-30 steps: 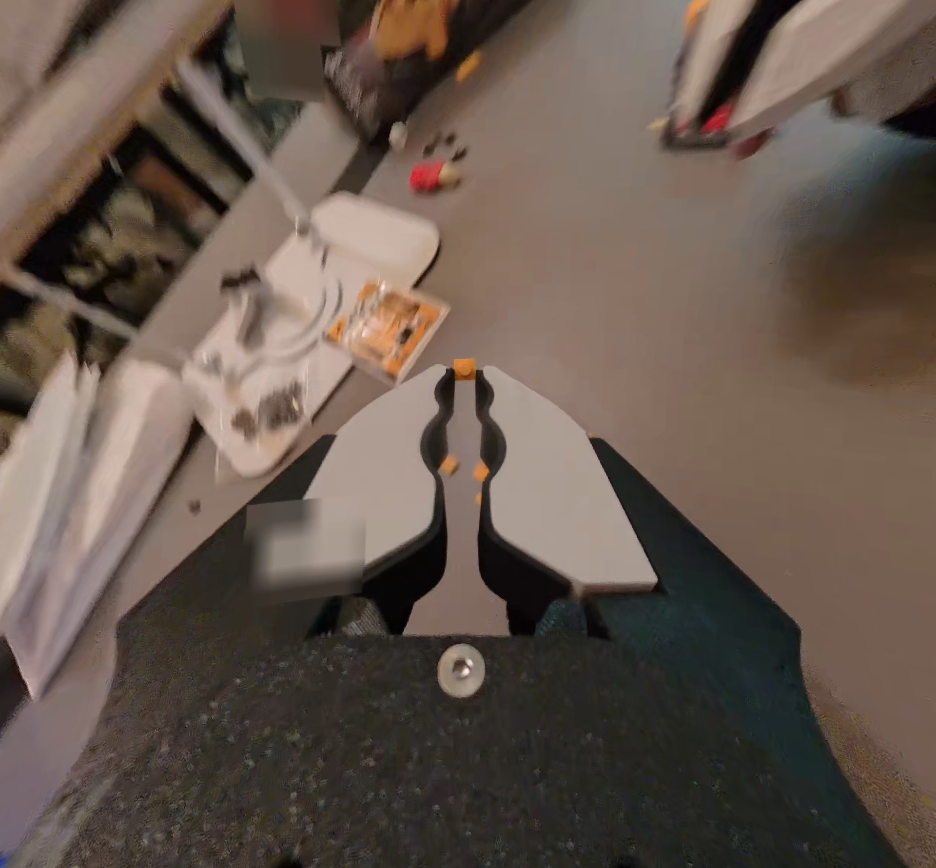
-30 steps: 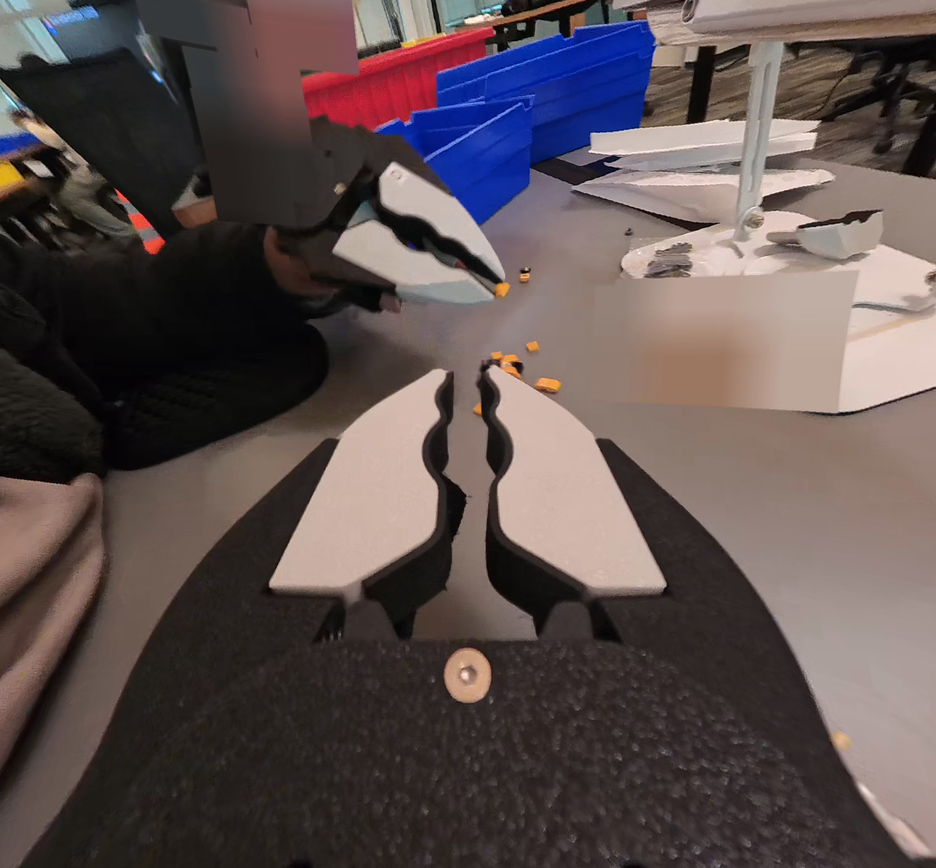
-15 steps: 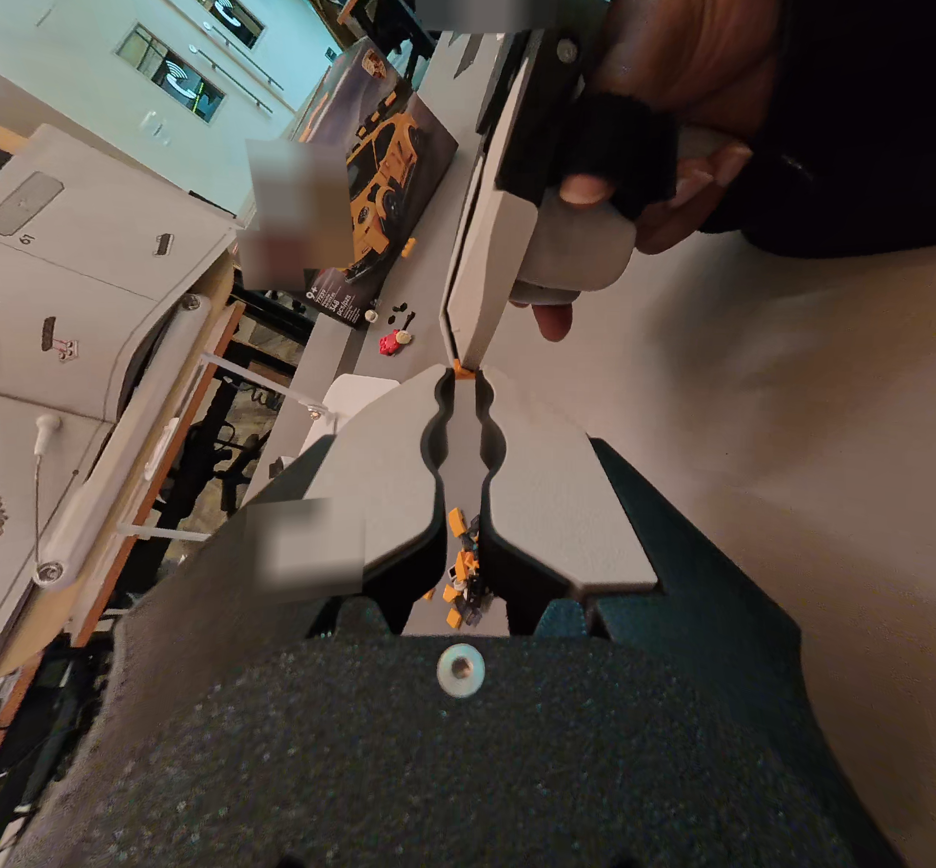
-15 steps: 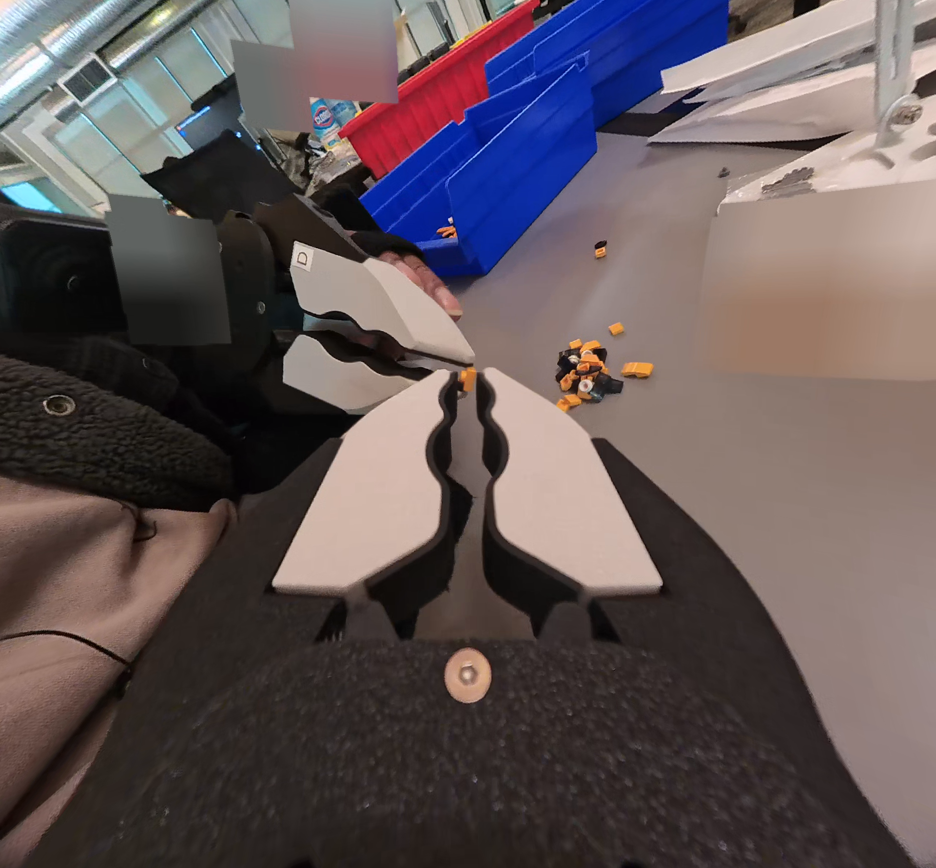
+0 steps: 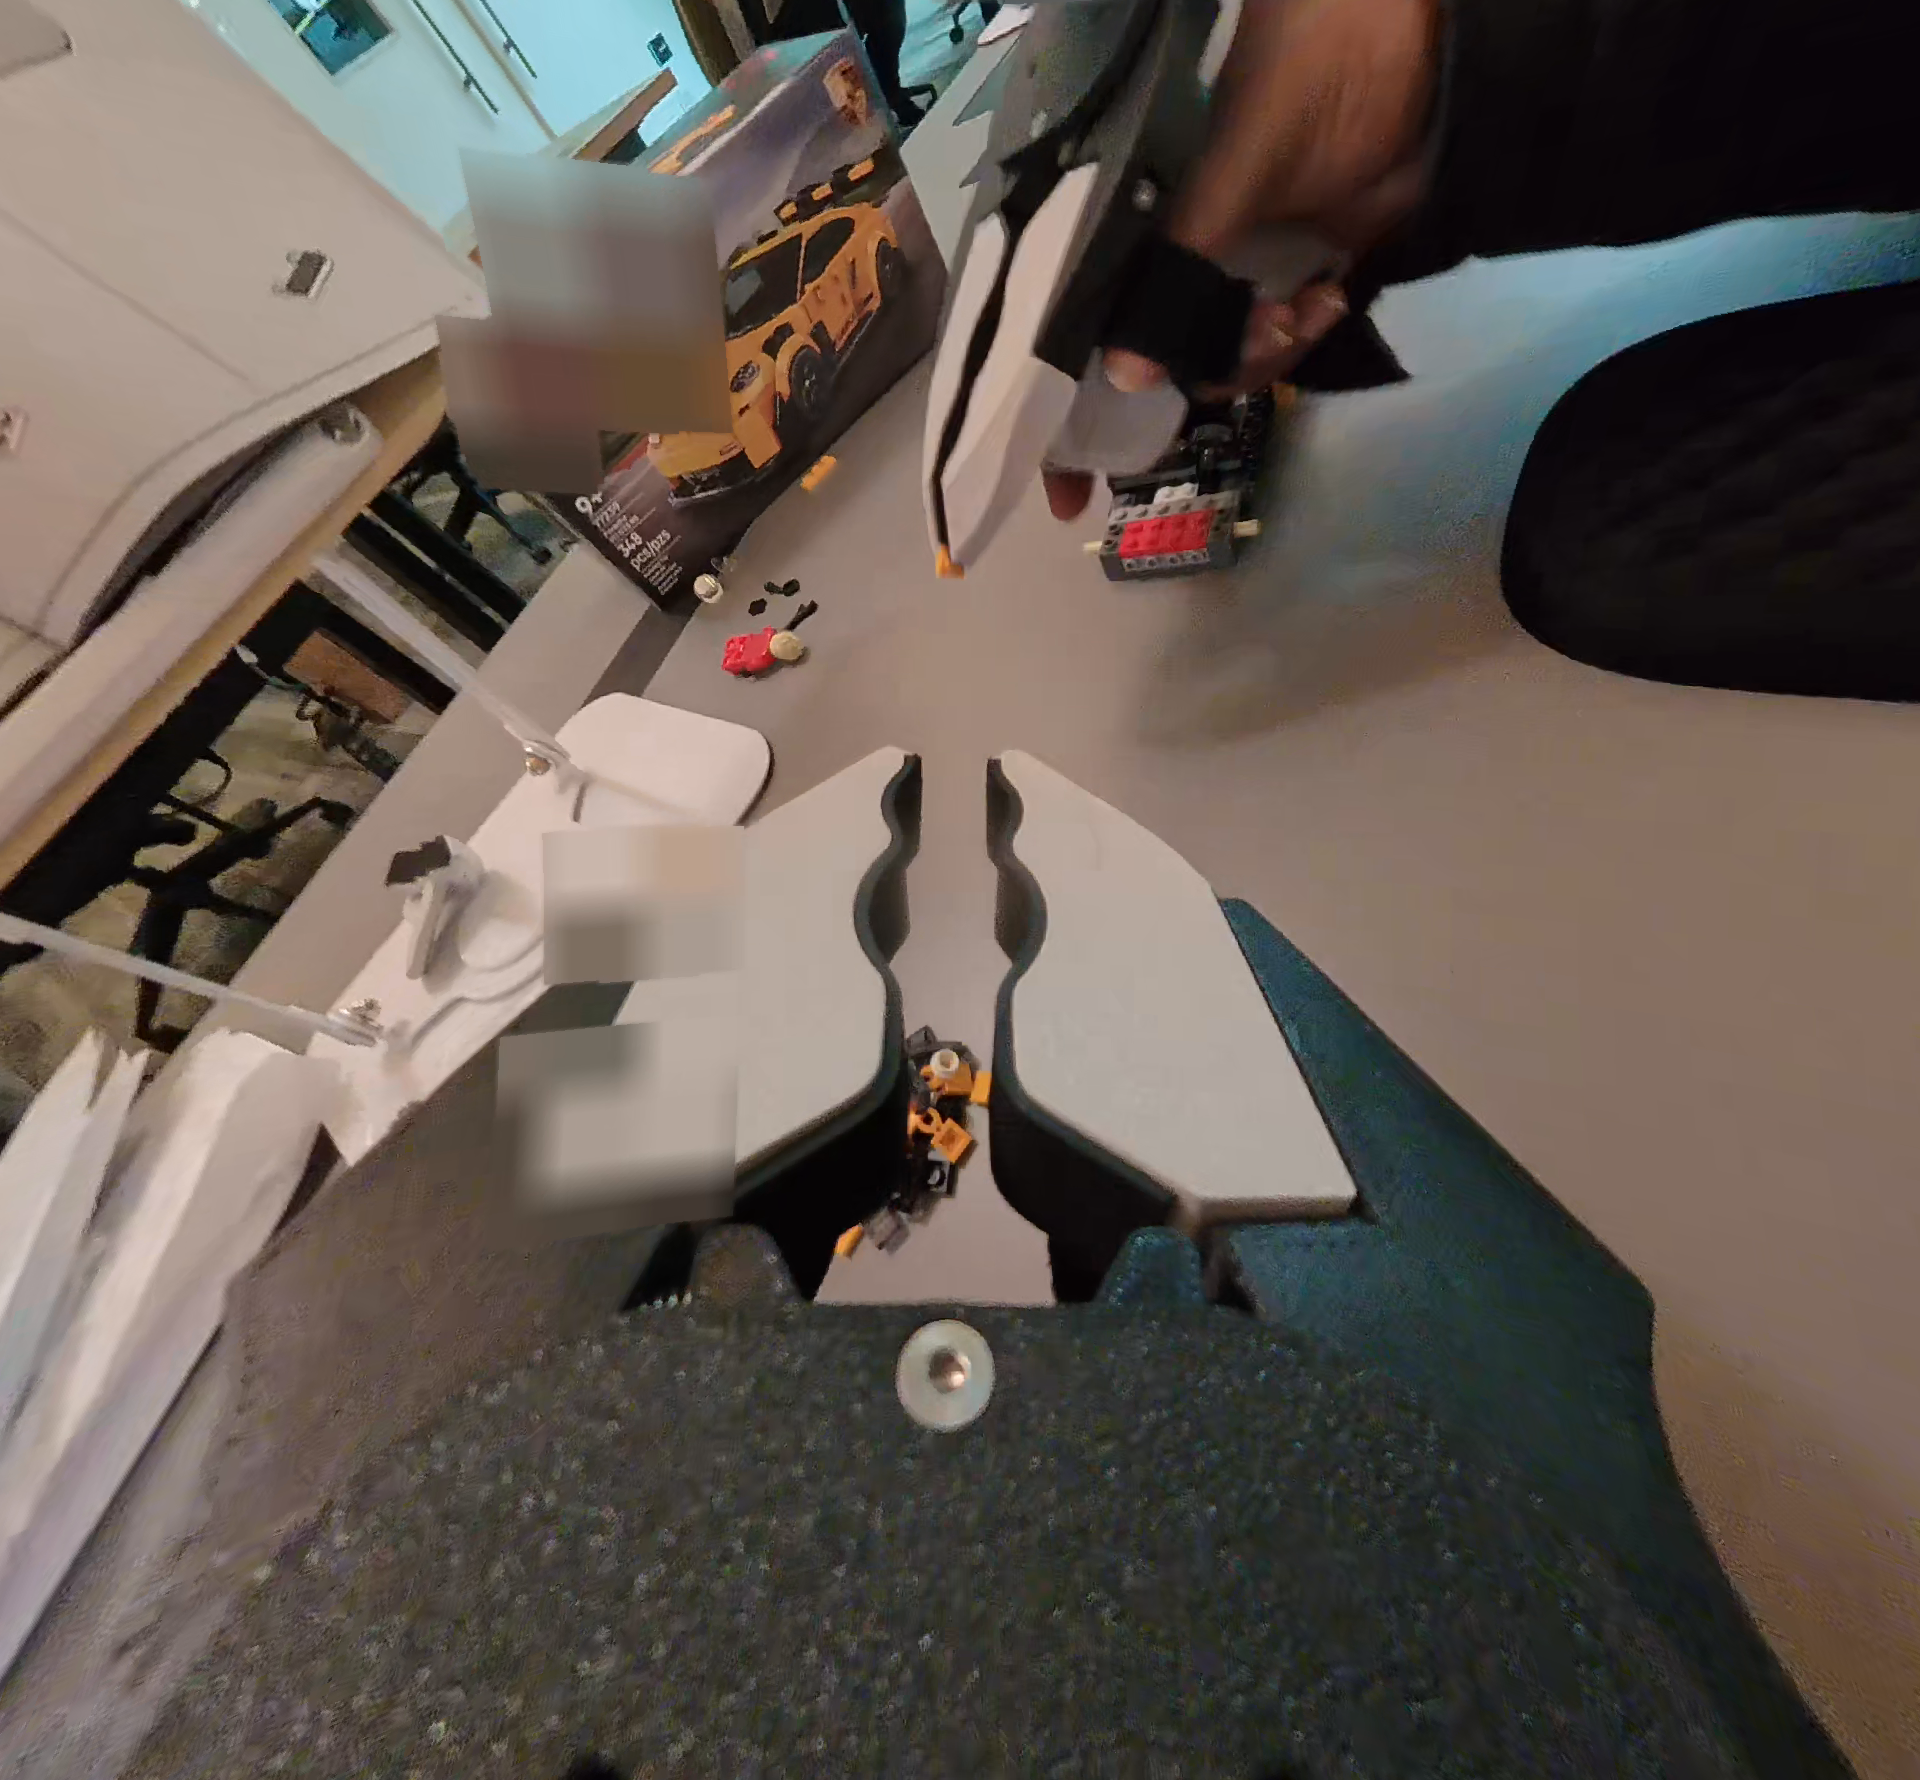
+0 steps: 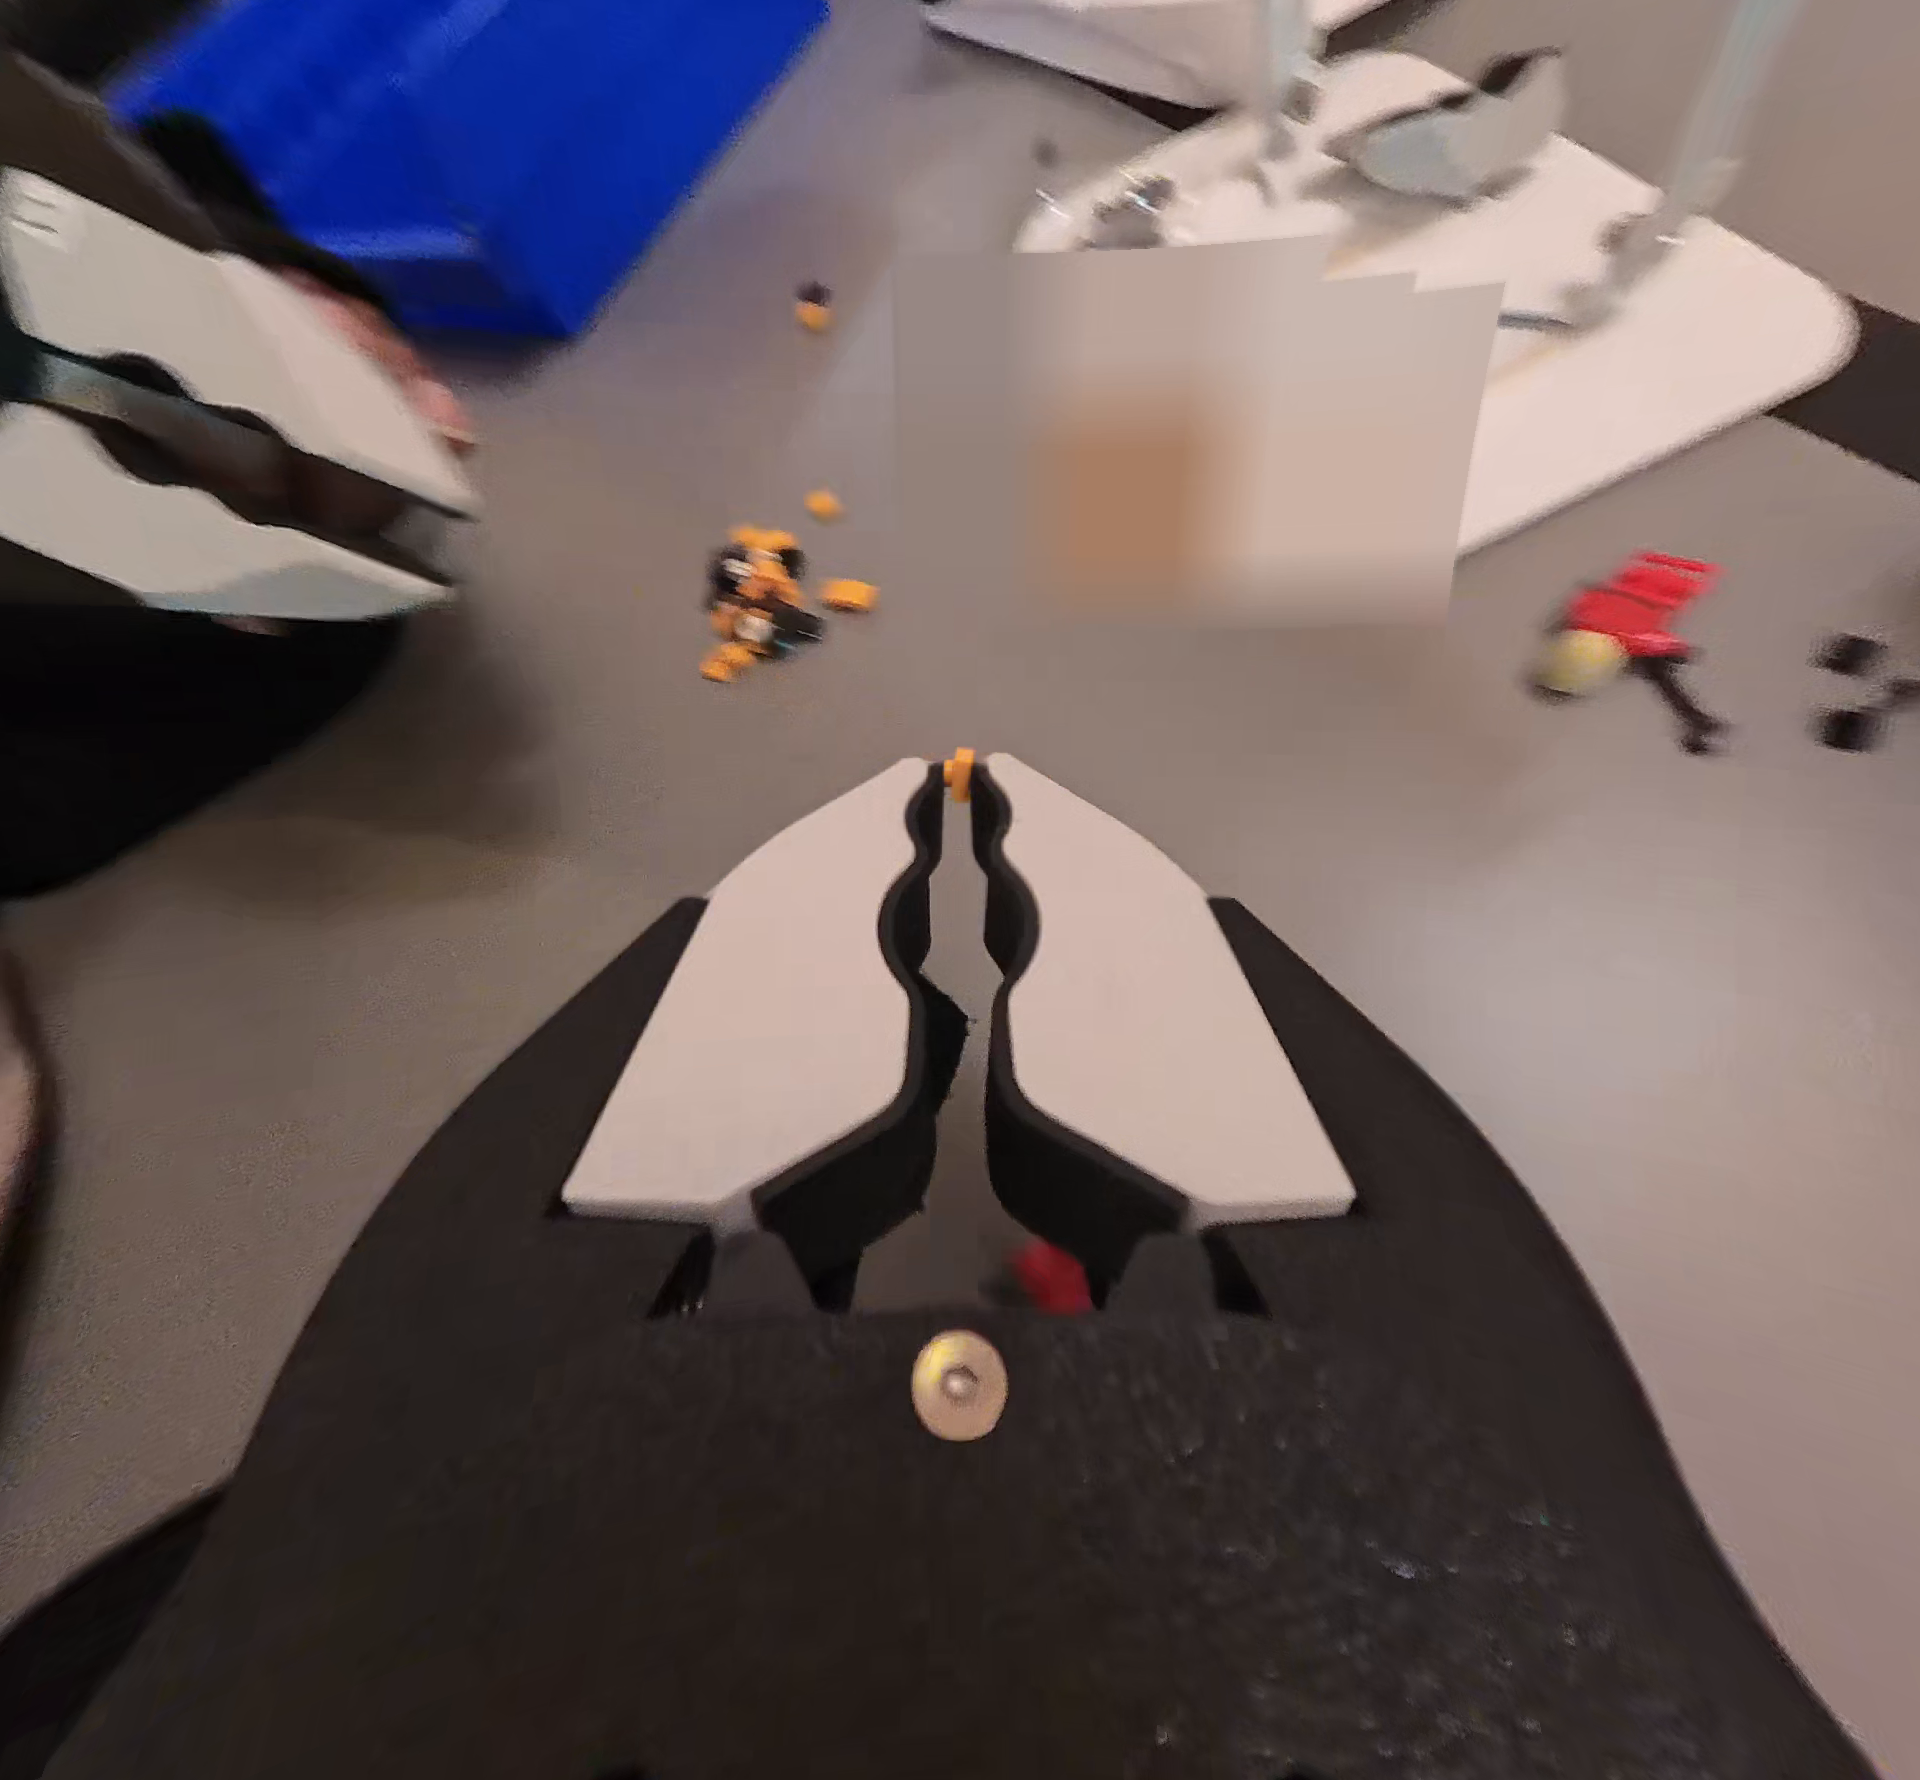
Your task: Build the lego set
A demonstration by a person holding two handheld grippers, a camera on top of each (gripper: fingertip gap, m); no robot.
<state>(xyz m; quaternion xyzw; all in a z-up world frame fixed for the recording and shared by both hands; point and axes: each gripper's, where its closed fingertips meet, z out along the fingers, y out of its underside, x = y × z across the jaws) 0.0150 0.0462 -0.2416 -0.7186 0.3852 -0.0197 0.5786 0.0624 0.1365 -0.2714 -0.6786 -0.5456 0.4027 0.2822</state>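
Observation:
My right gripper [image 6: 961,766] is shut on a small orange piece [image 6: 962,772] pinched at its tips, above the grey table. In the left wrist view it [image 5: 945,551] hangs tip-down with the orange piece [image 5: 948,567] just left of the part-built chassis [image 5: 1174,525], which is red, grey and black. My left gripper [image 5: 953,774] is slightly open and empty above the table. It also shows at the left edge of the right wrist view [image 6: 452,546]. A pile of loose orange and black pieces [image 5: 935,1117] [image 6: 764,598] lies on the table under it.
The set's box [image 5: 800,307] stands at the back. A red piece with a tan ball [image 5: 756,652] [image 6: 1621,624] and small black bits [image 6: 1849,691] lie nearby. A white stand base [image 5: 665,764] [image 6: 1662,348], white paper bags [image 5: 104,1211] and blue bins [image 6: 499,99] line the edges. The gap from one gripper's tips to the other's is roughly 11 centimetres.
The orange piece passed from my left gripper to my right gripper. The left gripper opened and drew back. The right gripper swung away toward the chassis with the piece.

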